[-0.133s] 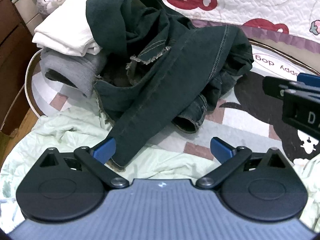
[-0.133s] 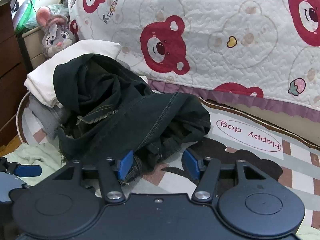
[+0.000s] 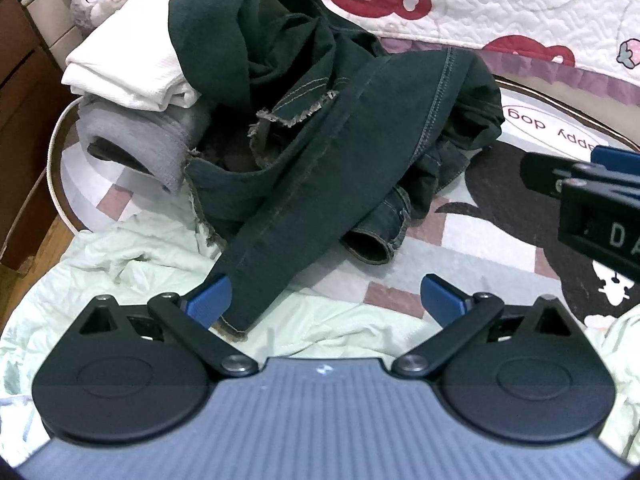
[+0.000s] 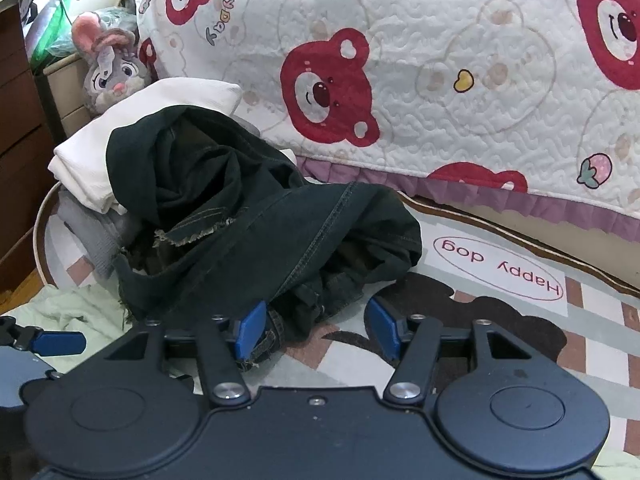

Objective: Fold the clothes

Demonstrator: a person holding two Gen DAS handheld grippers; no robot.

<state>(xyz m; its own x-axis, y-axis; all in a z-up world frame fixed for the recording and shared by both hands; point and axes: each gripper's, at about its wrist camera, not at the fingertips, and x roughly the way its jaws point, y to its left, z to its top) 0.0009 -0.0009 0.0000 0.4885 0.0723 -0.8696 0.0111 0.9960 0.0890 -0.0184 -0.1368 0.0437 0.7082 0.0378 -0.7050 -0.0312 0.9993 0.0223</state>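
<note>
A crumpled pair of dark green jeans (image 3: 320, 128) lies heaped on the rug, also in the right wrist view (image 4: 248, 240). One leg hem reaches down beside the left pad of my left gripper (image 3: 324, 300), which is open and empty above a pale green garment (image 3: 132, 248). My right gripper (image 4: 316, 328) is open, its left pad close to a rolled cuff of the jeans. The right gripper also shows at the right edge of the left wrist view (image 3: 592, 184).
A folded white garment (image 3: 120, 68) lies on a grey one (image 3: 140, 136) at the back left. A plush rabbit (image 4: 108, 68) and wooden drawers (image 4: 16, 152) stand behind. A bear-print quilt (image 4: 440, 72) hangs over the bed edge. The rug (image 4: 500, 268) reads "Happy dog".
</note>
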